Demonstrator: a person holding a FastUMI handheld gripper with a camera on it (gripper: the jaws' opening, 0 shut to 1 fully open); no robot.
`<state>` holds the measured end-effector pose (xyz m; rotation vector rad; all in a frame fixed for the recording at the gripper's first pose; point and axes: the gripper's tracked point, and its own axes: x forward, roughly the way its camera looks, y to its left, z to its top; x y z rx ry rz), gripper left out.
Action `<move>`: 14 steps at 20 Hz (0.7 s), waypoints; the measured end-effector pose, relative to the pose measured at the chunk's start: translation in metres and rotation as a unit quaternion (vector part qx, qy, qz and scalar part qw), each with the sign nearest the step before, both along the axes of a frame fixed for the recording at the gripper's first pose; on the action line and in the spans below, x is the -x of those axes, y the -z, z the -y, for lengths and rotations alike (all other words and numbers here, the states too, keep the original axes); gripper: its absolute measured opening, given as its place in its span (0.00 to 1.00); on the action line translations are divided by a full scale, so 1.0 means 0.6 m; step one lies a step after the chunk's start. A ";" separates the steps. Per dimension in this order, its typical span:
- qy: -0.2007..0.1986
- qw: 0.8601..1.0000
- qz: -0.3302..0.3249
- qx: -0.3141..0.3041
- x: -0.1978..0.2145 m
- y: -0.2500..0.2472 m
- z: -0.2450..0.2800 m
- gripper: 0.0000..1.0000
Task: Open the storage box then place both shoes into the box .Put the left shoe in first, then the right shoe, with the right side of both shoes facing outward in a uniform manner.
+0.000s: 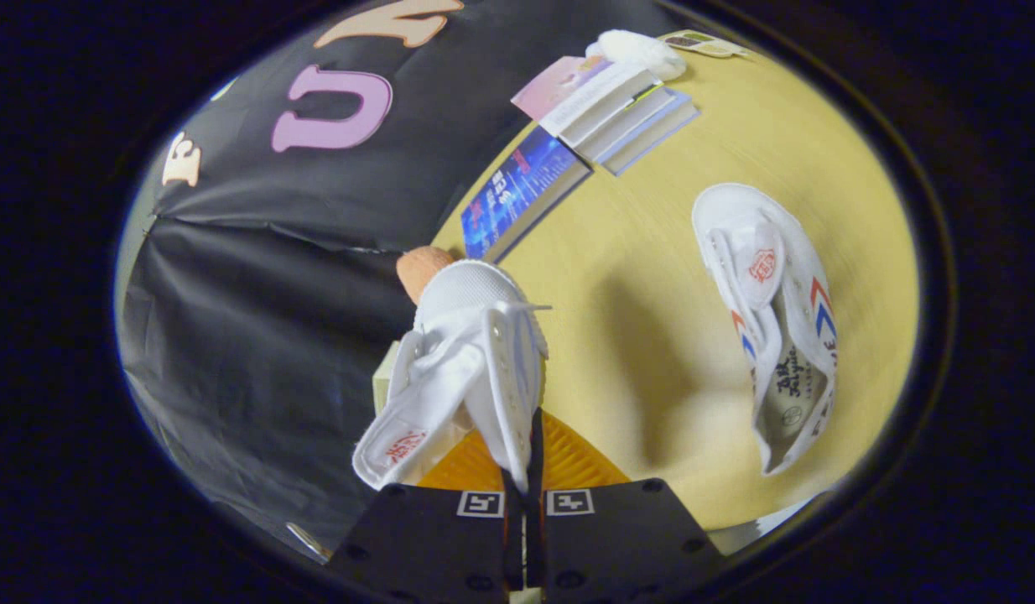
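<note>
Gripper view: tool (524, 470) clamped on white lace-up shoe (463, 352)'s side wall, tongue w/ red logo flopped out.

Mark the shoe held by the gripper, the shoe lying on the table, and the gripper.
held shoe (467, 352): gripper view, its laced upper.
shoe on the table (777, 335): gripper view, its opening.
gripper (524, 470): gripper view, between fingertips pinching the held shoe's edge.

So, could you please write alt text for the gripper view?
The gripper is shut on the side wall of a white shoe, holding it above a yellow table. A second white shoe lies on the table, with a stack of books beyond.
</note>
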<state>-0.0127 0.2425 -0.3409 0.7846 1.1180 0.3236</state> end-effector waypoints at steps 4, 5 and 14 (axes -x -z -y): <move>0.024 0.999 0.046 -0.009 -0.007 -0.086 -0.027 0.04; 0.024 0.998 0.058 -0.007 -0.008 -0.107 -0.039 0.04; -0.003 0.996 0.087 -0.009 0.013 -0.169 -0.226 0.04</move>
